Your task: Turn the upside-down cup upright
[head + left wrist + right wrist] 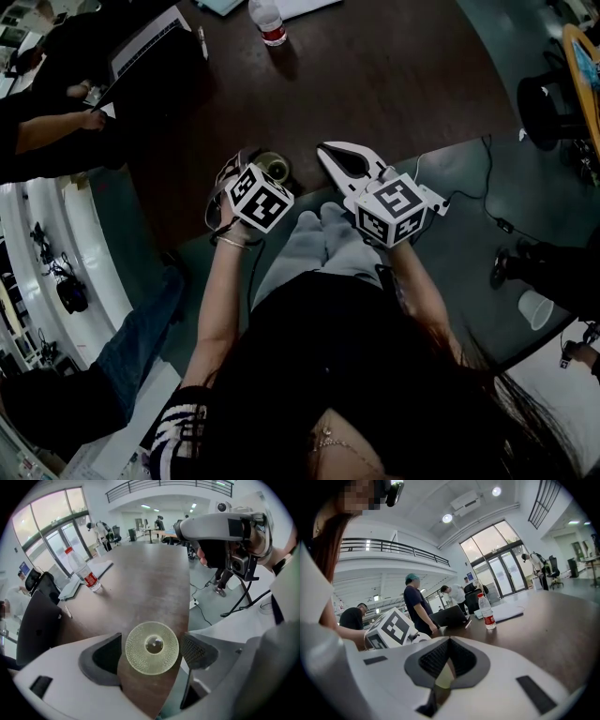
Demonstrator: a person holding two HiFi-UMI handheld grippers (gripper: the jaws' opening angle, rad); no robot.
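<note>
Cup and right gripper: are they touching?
Apart. The left gripper view shows the right gripper well clear of the cup, with bare table between them.

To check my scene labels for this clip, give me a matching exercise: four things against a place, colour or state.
Things:
1 cup
2 water bottle
3 right gripper
4 laptop

Descriptions:
A fingers shut together
B lid open
C red label
D between the spread fingers of the left gripper

Pairs: 1-D, 2-C, 3-A, 4-B
</note>
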